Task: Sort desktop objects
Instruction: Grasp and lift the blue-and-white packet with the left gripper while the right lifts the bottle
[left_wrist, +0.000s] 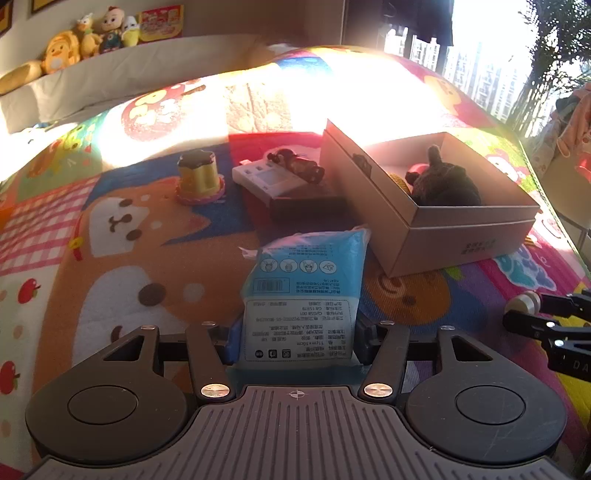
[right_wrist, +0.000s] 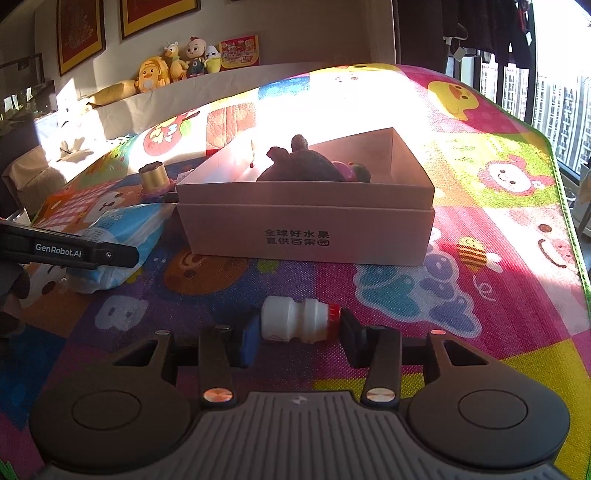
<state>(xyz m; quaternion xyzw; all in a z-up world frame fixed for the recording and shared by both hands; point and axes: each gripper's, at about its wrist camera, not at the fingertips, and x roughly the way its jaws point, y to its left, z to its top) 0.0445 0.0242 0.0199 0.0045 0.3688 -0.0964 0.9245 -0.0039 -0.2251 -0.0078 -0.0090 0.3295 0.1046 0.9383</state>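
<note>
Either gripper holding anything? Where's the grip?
Left gripper: blue packet, near end. Right gripper: jaws bracket the small white bottle's ends; contact cannot be told.

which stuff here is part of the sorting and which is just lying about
Job: box, blue pack between the left jaws, bottle between the right jaws, yellow toy, white device, dark plush in the box.

Lying about: shelf toys, framed pictures, mat.

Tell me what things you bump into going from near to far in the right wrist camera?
right gripper → little white bottle → cardboard box → dark plush toy inside it → stuffed toys on the far ledge.
</note>
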